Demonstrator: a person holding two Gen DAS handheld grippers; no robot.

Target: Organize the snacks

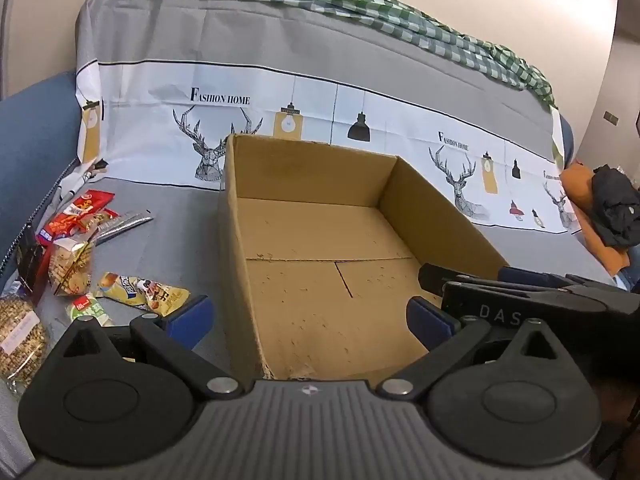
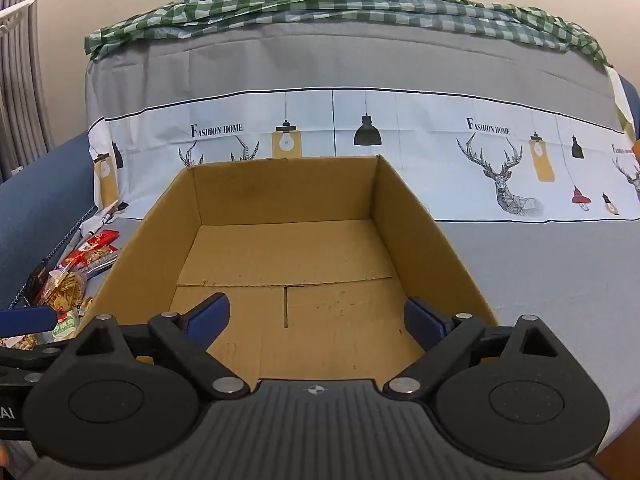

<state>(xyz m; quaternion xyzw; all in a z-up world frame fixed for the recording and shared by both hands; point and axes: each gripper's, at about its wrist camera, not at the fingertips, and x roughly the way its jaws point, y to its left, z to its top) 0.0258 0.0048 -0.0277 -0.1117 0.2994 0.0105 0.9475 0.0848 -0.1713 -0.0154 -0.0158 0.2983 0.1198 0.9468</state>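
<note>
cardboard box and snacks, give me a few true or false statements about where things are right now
1. The cardboard box has nothing in it. True.
2. The snack packets lie to the right of the box. False: they lie to its left.
3. The left gripper holds a packet. False: it is open, holding nothing.
4. The right gripper is open over the box. True.
5. A green checked cloth lies along the top of the backrest. True.
</note>
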